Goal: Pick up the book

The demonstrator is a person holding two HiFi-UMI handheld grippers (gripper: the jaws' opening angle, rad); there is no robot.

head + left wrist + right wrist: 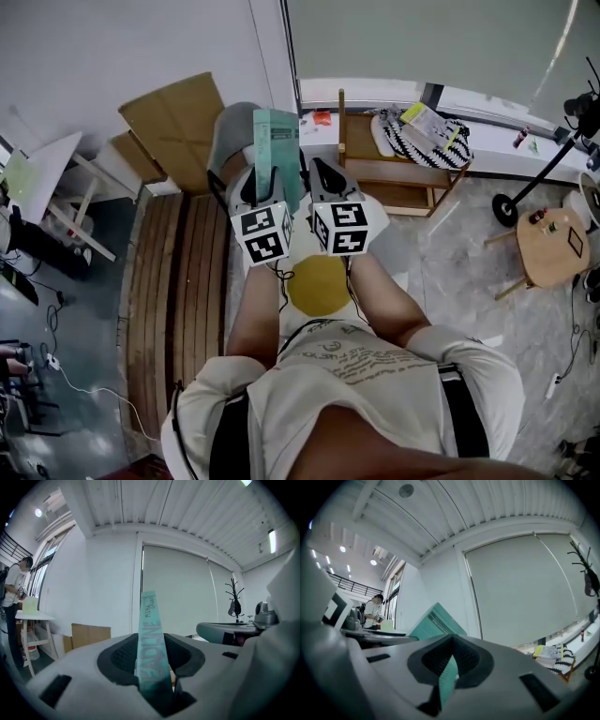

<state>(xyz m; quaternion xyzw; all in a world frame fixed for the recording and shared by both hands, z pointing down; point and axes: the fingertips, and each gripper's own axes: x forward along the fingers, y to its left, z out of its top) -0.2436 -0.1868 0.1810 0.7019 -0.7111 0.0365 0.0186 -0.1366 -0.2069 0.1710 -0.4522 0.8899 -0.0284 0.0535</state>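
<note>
I hold a teal paperback book [277, 141] upright in the air in front of me, between both grippers. In the head view my left gripper [265, 180] grips its left side and my right gripper [323, 175] its right side, with their marker cubes toward me. The left gripper view shows the book's spine [151, 639], with printed lettering, standing pinched in the left gripper [153, 670]. Seen from the right gripper view, the right gripper [449, 667] is shut on a lower edge of the book [433, 625], whose cover rises to the left.
Below lie a slatted wooden bench [173, 281], cardboard sheets [173, 127] against the wall and a grey chair [232, 131]. A wooden rack [394, 178] with a striped bag [422, 141] stands at right, and a small round table [553, 246] further right. A person [16, 588] stands by a white table [47, 173].
</note>
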